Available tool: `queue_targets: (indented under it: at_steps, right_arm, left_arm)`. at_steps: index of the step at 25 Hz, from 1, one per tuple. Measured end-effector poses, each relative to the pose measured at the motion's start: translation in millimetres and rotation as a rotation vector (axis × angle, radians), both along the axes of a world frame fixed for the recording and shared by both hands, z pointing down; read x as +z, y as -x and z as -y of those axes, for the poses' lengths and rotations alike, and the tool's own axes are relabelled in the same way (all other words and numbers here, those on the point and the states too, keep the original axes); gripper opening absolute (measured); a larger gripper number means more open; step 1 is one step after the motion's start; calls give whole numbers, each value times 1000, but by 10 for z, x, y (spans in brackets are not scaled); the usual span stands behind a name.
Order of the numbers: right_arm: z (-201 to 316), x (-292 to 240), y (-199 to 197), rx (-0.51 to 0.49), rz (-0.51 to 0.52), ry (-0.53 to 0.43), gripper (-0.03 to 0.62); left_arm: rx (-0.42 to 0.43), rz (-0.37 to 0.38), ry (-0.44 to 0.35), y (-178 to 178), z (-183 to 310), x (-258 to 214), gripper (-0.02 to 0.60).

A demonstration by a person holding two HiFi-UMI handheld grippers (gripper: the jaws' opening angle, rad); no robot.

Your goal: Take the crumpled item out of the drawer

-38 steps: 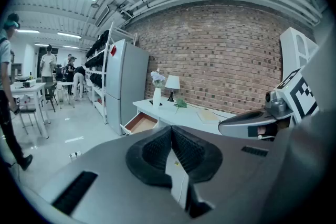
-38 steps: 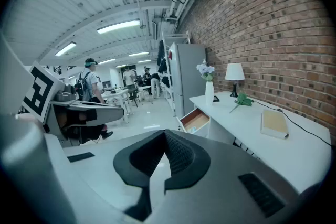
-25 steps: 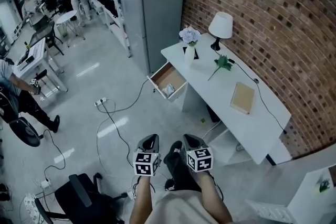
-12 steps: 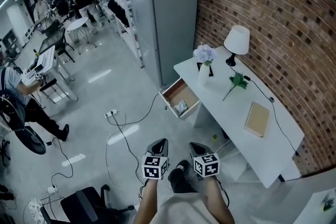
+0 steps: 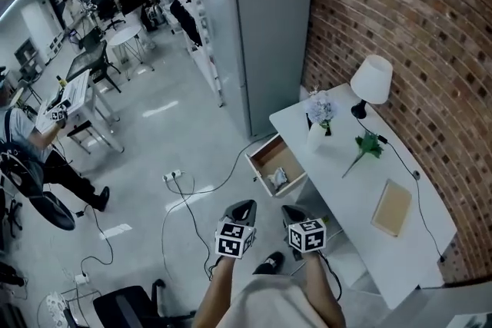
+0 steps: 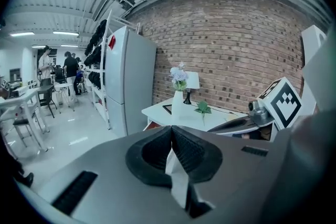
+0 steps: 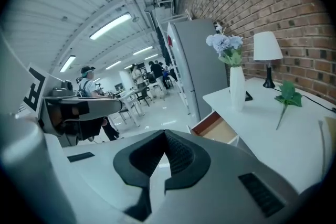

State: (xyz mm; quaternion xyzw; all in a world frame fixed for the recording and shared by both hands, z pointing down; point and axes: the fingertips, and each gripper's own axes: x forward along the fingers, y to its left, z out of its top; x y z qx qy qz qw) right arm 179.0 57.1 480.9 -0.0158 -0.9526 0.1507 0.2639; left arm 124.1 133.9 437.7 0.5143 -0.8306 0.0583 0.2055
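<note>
Since a second ago the head view has closed on the desk (image 5: 350,192): the open drawer (image 5: 270,156) sat well up the frame then and now lies just ahead of both tongs, so the person is walking in and the approach is nearly done; the reach itself has not begun. Left tongs (image 5: 244,206) clenched, tips meeting, nothing between them. Right tongs (image 5: 290,210) likewise clenched and empty. Both are held side by side in front of the body, and both will need releasing before a grasp. The crumpled item (image 5: 278,179), pale and small, lies inside the drawer toward its corner nearest the person, untouched. The drawer is pulled out from the desk's front edge, at the end beside the grey cabinet (image 5: 269,27). Counts: tongs, two; open drawer, one; crumpled item, one. On the desk: vase of flowers (image 5: 317,133), one, near the cabinet-end corner; lamp (image 5: 371,81), one, at the back edge by the brick wall; green sprig (image 5: 367,144), one, mid-desk; tan book (image 5: 392,205), one, toward the near end. Judgement: task at the approach step, extraction still wholly ahead.
</note>
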Motion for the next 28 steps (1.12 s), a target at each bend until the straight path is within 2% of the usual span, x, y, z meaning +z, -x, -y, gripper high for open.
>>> queue_targets:
  at_steps: [5, 10, 17, 21, 25, 28]
  right_arm:
    - [246, 120, 606, -56, 15, 11, 25]
    - [484, 355, 946, -4, 2, 76, 25]
    - [488, 711, 1003, 52, -61, 104, 25]
    - [632, 744, 1026, 125, -65, 95, 25]
    - [733, 809, 1125, 198, -82, 88, 25]
    - [916, 860, 1173, 278, -94, 70, 25]
  left_arm:
    - [6, 7, 41, 536, 343, 133, 15]
    - [34, -9, 72, 849, 530, 255, 15]
    - [-13, -110, 102, 1005, 331, 612, 15]
    - [29, -132, 116, 1087, 397, 703, 15]
    - [50, -144, 112, 1330, 467, 726, 15]
    - [116, -140, 96, 1514, 731, 758, 15]
